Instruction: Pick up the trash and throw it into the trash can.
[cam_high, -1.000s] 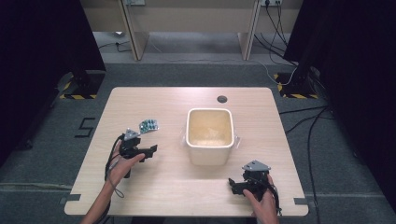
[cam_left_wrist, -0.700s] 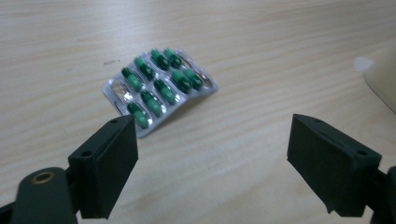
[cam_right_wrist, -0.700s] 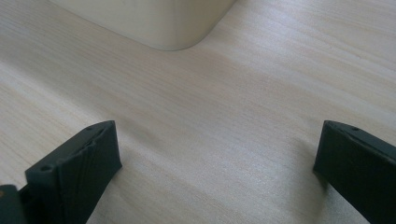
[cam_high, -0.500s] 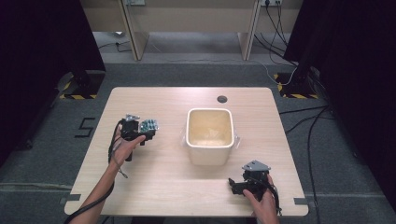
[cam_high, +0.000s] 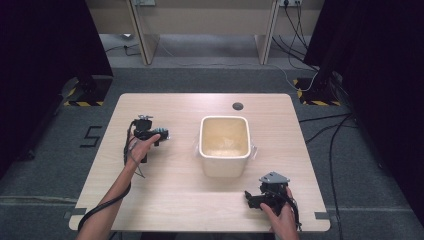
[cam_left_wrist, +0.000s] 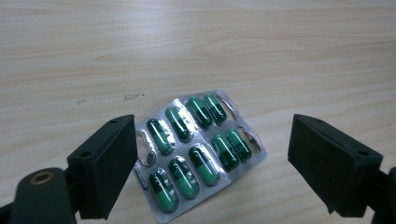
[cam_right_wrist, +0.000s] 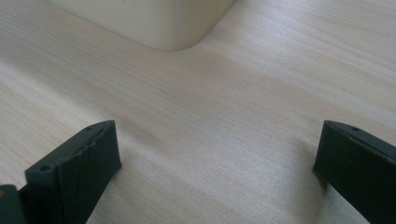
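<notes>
Moved in over the blister pack (cam_left_wrist: 198, 151) now, left tool (cam_left_wrist: 212, 163) spread wide around it.
Not yet gripped; cream tub (cam_high: 224, 145) waiting empty, right tool (cam_right_wrist: 217, 172) released, resting on counter (cam_high: 175, 195).

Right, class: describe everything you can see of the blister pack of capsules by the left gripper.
The blister pack is a silvery foil sheet with clear bubbles holding green capsules, dark at one end and lighter at the other; a few bubbles look empty and crushed. It lies flat and askew on the pale wooden table, left of the cream bin. The left gripper straddles it with jaws wide open; one jaw is at its edge, contact unclear.
</notes>
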